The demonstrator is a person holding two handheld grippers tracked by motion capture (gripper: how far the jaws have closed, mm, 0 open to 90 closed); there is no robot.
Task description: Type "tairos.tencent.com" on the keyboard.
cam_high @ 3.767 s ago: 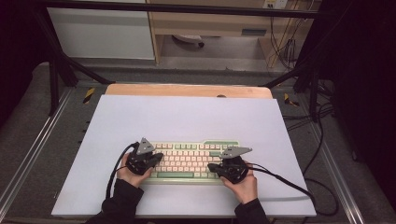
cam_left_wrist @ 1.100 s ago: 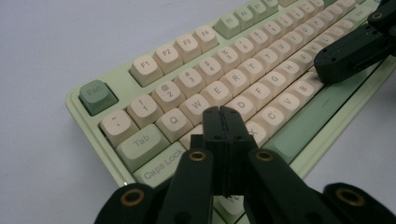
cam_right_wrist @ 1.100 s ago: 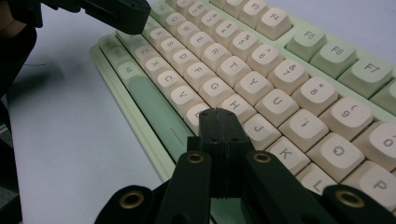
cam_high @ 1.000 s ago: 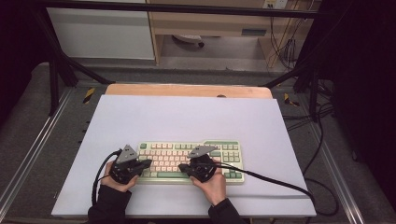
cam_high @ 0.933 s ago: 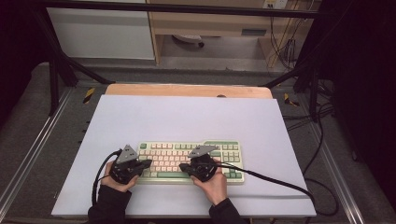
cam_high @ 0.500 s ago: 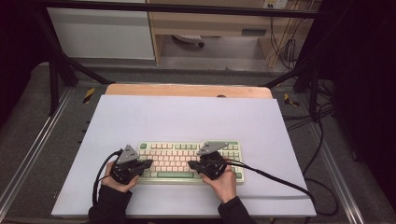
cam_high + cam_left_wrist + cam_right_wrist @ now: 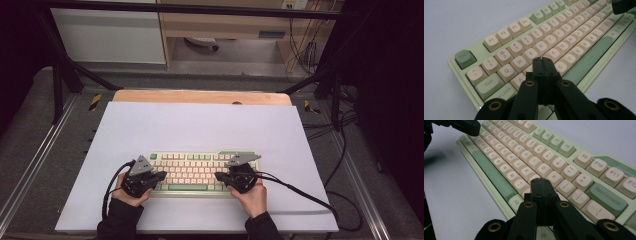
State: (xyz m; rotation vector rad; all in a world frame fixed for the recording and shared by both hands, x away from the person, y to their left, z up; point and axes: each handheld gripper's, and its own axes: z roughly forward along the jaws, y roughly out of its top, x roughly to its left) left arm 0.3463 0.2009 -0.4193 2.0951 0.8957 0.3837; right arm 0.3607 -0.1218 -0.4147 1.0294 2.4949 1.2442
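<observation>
Right hand-held gripper (image 7: 218, 176) has slid rightward; both, jaws together, hover over the glossy, square-capped keyboard (image 7: 200, 170), possibly touching.

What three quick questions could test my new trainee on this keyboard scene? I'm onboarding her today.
1. True or false: both claws are shut with nothing between the jaws.
2. Which keyboard end does the left claw sit over: A) the Tab and Caps Lock end, B) the Backspace end?
3. What large green key lies just right of the right claw in its own view?

Key: 1 true; 2 A; 3 Backspace.
</observation>
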